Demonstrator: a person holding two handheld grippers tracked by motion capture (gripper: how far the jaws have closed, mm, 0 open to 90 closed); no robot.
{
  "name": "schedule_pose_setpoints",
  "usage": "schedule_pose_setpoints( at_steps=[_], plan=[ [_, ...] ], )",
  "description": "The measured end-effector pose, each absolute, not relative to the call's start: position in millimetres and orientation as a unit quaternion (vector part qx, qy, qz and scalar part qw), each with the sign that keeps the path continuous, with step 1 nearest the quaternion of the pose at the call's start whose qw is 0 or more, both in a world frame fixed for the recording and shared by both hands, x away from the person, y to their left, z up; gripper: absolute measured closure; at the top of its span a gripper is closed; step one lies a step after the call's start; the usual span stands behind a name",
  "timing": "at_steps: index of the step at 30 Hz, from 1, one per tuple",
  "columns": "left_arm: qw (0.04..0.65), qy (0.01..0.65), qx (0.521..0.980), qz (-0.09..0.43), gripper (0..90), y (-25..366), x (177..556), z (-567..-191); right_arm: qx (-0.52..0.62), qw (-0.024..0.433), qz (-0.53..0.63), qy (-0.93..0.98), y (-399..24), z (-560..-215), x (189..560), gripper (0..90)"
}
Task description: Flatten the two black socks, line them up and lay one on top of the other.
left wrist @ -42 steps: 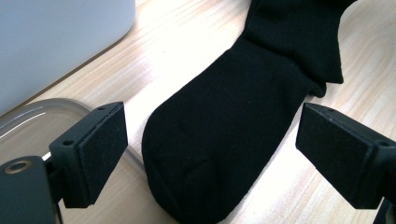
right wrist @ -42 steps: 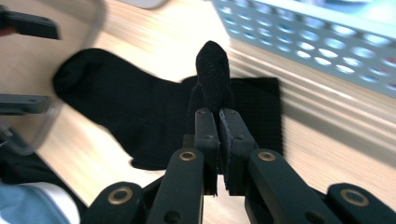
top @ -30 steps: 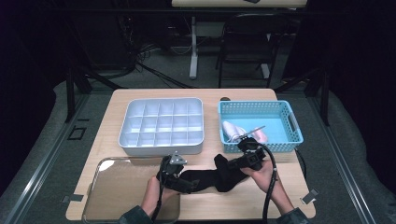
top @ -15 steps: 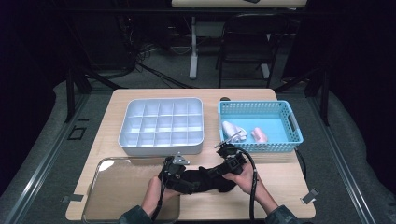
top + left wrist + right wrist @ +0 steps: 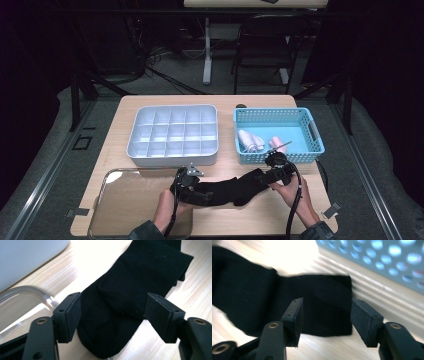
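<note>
Now black sock [image 5: 235, 189] lies flat on bench [image 5: 260, 215], between my tongs. Left tongs [image 5: 112, 312] straddle its toe end, jaws apart, just been closing. Right tongs [image 5: 325, 317] over cuff end, jaws apart, just been opening, nothing gripped.

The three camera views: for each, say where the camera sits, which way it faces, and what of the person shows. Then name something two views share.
High view: above the person's side, facing forward and down on the table; both forearms, left gripper, right gripper.
Left gripper view: on the left gripper, looking down along its open jaws at the black sock.
Right gripper view: on the right gripper, open jaws over the sock's end beside the blue basket.
Shared: the sock lies in all three.
</note>
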State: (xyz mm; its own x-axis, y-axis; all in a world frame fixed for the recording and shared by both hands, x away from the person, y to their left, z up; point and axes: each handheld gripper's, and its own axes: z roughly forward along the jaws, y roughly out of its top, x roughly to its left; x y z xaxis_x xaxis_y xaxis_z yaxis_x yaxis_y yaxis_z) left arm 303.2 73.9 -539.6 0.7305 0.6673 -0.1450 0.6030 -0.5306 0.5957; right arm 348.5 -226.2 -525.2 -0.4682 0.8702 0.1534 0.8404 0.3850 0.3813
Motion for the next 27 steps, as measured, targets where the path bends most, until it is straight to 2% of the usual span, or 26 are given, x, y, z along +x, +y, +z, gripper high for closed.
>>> schedule_pose_setpoints(
  at_steps=[3, 7, 12, 14, 23, 27],
  plan=[
    [0.311, 0.353, 0.881, 0.049, 34.8, 65, 302, -544, 0.514, 0.027, 0.208, 0.832, -225, -530, 350, 39.3],
    [0.302, 0.337, 0.890, 0.051, 44.4, 59, 300, -551, 0.512, 0.027, 0.196, 0.836, -220, -535, 354, 38.7],
    [0.285, 0.318, 0.902, 0.060, 58.2, 57, 300, -554, 0.505, 0.063, 0.164, 0.845, -214, -540, 355, 37.2],
    [0.280, 0.311, 0.906, 0.062, 61.7, 55, 300, -555, 0.505, 0.065, 0.167, 0.844, -211, -541, 355, 36.9],
    [0.289, 0.314, 0.904, 0.038, 76.2, 58, 305, -560, 0.499, 0.081, 0.139, 0.852, -200, -547, 354, 39.9],
    [0.286, 0.313, 0.905, 0.037, 80.8, 58, 307, -560, 0.499, 0.065, 0.144, 0.852, -202, -547, 353, 47.8]
  ],
)
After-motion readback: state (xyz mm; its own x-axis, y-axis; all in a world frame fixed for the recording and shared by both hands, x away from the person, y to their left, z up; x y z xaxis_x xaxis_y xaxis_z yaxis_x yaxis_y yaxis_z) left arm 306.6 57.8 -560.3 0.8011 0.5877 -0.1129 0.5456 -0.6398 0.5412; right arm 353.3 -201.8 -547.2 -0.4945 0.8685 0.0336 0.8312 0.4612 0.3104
